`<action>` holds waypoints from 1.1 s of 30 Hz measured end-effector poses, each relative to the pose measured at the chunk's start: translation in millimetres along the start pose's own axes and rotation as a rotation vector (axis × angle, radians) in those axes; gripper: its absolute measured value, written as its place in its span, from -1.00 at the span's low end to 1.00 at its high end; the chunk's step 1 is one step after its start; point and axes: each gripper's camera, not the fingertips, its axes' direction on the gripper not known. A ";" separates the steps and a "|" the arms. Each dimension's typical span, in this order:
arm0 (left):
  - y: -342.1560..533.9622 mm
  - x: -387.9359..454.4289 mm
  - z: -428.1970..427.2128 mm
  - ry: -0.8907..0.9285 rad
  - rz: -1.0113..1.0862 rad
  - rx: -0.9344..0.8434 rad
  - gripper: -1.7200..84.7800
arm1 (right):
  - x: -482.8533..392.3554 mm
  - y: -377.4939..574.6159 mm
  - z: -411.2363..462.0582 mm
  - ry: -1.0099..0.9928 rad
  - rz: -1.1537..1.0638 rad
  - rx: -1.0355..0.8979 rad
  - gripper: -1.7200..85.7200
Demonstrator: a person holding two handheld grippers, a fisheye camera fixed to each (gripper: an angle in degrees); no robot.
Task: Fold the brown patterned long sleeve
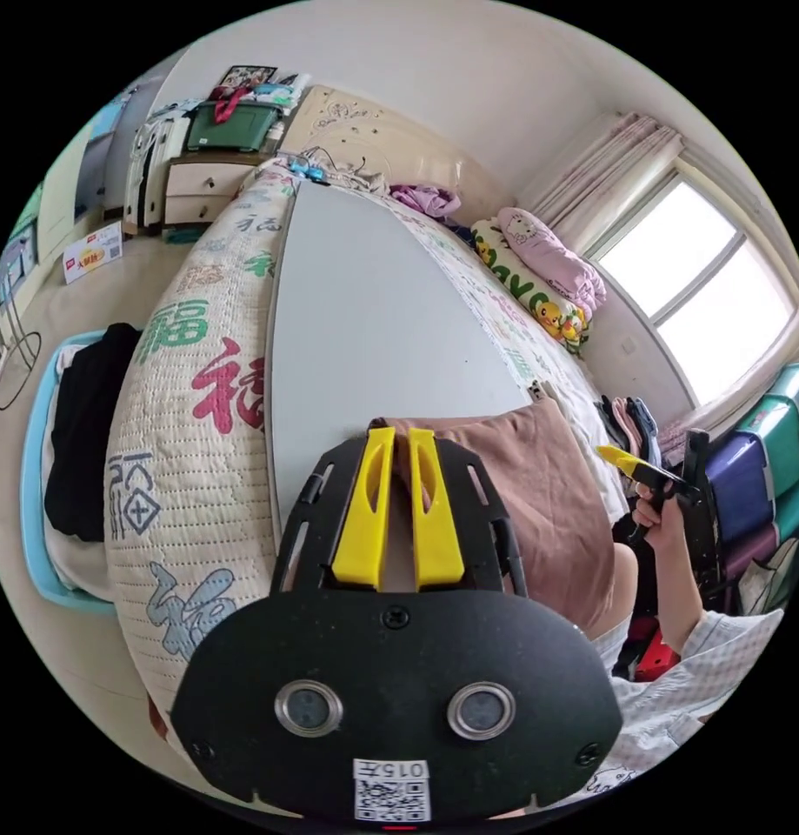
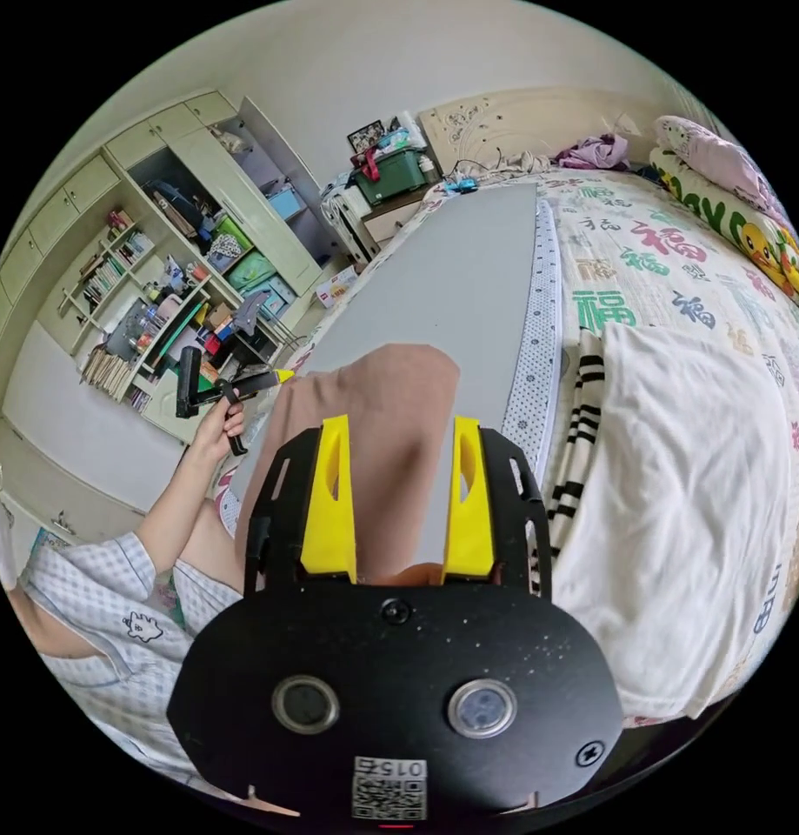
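I see the soft brown cloth long sleeve (image 1: 538, 496) lower centre on the grey board (image 1: 364, 330): light, limp; I'd pinch hem corners. Left gripper (image 1: 397, 509) nearly closed, holding nothing I can make out; right gripper (image 2: 399, 500) spread wide.

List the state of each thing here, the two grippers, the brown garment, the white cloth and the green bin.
Left gripper: jaws nearly shut, above the garment's edge.
Right gripper: open, nothing held.
Brown garment: lying folded on the grey board.
White cloth: crumpled on the bed.
Green bin: lid closed.
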 end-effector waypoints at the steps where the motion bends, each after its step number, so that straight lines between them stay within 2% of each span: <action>1: 0.0 -1.5 -7.8 0.039 0.025 0.041 -0.95 | -5.4 -4.6 5.0 0.022 -0.007 -0.019 -0.57; 3: -2.2 -5.0 -12.6 0.044 0.039 0.044 -0.96 | -24.0 -13.7 20.3 0.087 -0.053 -0.091 -0.57; 6: -2.3 -19.4 -14.8 -0.003 0.005 0.013 -0.95 | -26.8 -11.0 18.1 0.060 -0.028 -0.112 -0.62; 10: -2.9 -51.8 1.3 0.134 -0.069 -0.122 -0.80 | -18.6 1.0 -2.6 -0.016 0.051 -0.062 -0.66; 12: -1.7 -54.9 13.8 0.143 -0.064 -0.159 -0.81 | -19.8 8.4 -14.3 -0.031 0.073 -0.043 -0.71; 17: -5.8 -41.2 10.4 0.082 0.032 -0.080 -0.90 | -22.5 21.6 -38.4 -0.072 0.118 -0.024 -0.75; 20: -7.4 -45.1 17.7 0.018 0.036 -0.114 -0.88 | -21.7 29.6 -53.8 -0.131 0.139 -0.021 -0.74; 26: -1.0 -69.3 14.7 0.025 -0.008 -0.131 -0.80 | -22.4 48.8 -95.7 -0.220 0.137 0.038 -0.71; 29: 4.0 -69.5 4.8 -0.052 0.004 -0.093 -0.71 | -23.2 54.3 -112.5 -0.240 0.133 0.092 -0.69; 33: 5.4 -78.3 13.8 -0.008 0.011 -0.153 -0.67 | -36.5 50.4 -109.7 -0.224 0.101 0.046 -0.63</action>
